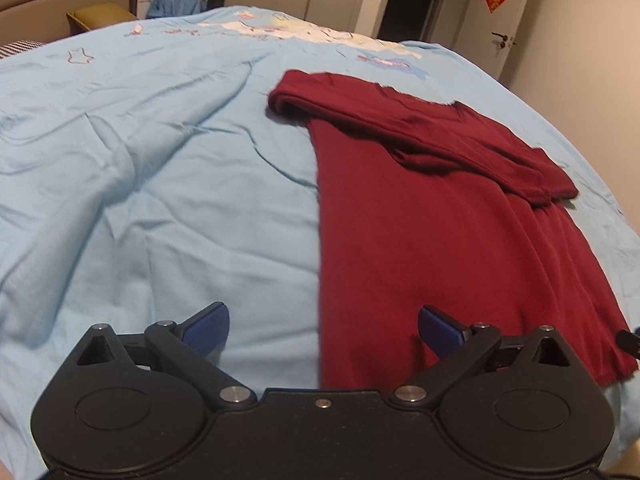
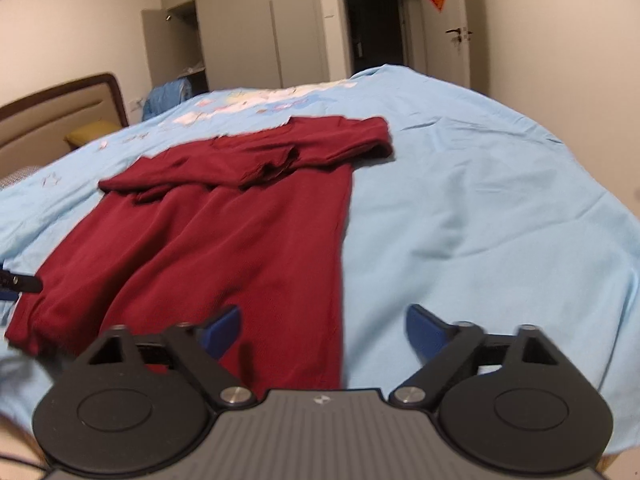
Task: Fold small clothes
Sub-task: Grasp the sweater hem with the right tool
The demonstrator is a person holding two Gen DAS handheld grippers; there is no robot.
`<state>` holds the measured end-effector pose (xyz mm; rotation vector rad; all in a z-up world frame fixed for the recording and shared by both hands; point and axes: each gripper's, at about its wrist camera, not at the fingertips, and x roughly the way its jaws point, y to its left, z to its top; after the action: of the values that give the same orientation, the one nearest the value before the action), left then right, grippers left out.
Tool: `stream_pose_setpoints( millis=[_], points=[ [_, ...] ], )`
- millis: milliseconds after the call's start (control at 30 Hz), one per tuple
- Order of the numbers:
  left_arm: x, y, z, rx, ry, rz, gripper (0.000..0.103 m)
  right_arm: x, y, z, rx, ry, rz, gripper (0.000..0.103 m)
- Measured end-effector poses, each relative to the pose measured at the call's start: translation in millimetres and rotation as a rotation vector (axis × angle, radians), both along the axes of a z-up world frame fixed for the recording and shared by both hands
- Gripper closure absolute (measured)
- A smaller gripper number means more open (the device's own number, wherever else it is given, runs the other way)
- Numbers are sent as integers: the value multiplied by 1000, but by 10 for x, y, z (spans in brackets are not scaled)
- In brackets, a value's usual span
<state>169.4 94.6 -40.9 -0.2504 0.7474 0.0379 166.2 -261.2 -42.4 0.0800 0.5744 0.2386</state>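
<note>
Shirt (image 1: 420, 240) flat on the bedsheet (image 1: 160, 160), sleeves folded across its far end, wardrobe (image 2: 256, 20) beyond.

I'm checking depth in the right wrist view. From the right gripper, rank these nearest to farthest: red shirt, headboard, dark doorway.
From the right gripper:
1. Red shirt, just ahead, left on the bed.
2. Headboard, far left.
3. Dark doorway, back wall, centre.

The dark red T-shirt (image 1: 420, 248) lies flat in front of me on the light blue bed cover (image 1: 160, 184), hem nearest me, collar end farthest. Both short sleeves are folded inward across the chest, overlapping into a band along the top. The body below is smooth apart from a few lengthwise creases toward one side.
</note>
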Motion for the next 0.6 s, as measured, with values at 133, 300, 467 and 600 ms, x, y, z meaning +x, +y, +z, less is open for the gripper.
stream_pose_setpoints(
  millis=[133,300,467,600],
  points=[
    [-92,-86,-28,-5,16,-32,20,-86,52,-4,-7,12,7,53],
    [-124,-88,-22,-59,32,-29,57,-103,-3,10,3,16,9,87],
    [-183,-158,143,-18,-11,-27,97,-151,-81,186,-44,-54,2,94],
    [-276,-176,362,31,-68,5,98,-184,-289,401,-49,-112,-42,95]
  ],
)
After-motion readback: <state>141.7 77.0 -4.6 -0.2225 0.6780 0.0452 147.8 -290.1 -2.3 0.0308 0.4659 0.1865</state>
